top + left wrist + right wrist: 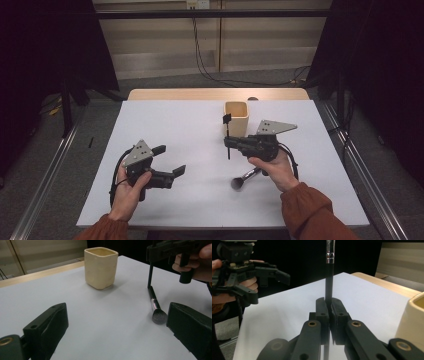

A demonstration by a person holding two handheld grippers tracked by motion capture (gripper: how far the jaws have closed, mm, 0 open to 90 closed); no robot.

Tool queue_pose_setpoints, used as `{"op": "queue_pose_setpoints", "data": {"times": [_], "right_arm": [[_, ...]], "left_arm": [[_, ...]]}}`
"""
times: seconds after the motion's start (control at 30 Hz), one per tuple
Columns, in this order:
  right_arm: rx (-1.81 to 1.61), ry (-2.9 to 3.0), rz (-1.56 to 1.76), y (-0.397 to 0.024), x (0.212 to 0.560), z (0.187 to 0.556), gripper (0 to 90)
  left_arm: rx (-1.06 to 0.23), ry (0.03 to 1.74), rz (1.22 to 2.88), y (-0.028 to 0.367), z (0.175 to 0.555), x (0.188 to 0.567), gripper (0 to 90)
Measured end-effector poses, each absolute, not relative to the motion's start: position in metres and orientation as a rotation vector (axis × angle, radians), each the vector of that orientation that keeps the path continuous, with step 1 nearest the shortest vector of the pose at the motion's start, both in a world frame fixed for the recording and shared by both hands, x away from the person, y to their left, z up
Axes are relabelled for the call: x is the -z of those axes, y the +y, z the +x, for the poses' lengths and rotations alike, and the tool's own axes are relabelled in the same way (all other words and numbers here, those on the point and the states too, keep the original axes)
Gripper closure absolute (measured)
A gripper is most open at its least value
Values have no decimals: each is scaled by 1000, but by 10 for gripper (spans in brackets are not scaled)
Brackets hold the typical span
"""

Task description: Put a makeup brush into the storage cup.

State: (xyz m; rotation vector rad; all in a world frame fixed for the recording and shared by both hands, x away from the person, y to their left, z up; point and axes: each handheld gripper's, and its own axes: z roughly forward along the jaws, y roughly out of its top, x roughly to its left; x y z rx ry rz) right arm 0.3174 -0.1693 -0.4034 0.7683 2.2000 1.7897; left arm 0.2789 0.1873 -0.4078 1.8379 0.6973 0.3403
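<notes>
Your right tool (228, 142) sits right of centre in the high view, its jaws pressed together on the thin black handle of a makeup brush (329, 287). In the right gripper view the two jaws meet at the middle of the frame with that handle (329, 287) rising straight between them, and its silver ferrule (330, 251) stands at the top edge. In the left gripper view the same brush (156, 307) hangs at the right of the frame, handle up and dark bristle head (159, 316) down at the worktop (105, 322); whether the bristles rest on the surface you cannot tell from here.

Your left tool (172, 160) is at the lower left of the high view, its jaws spread wide with nothing between them. In the left gripper view they stand far apart at the lower left and lower right corners of the frame.

The beige square cup (236, 118) stands upright on the white worktop (185, 125), just above your right tool in the high view and near the upper middle of the left gripper view (101, 267). Its rim shows at the right edge of the right gripper view (413, 320), close beside the closed jaws.
</notes>
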Motion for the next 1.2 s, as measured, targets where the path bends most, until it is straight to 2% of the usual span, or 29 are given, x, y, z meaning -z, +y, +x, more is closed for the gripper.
{"op": "queue_pose_setpoints", "data": {"times": [0.27,0.63,1.2], "right_arm": [[-1773,2178,765,-172,395,325,860],[-1734,2140,780,-178,386,339,861],[-1709,2048,840,-198,372,357,860]], "left_arm": [[-386,782,1739,204,271,418,50],[-374,751,1747,223,259,429,39],[-451,774,1712,239,252,436,35]]}}
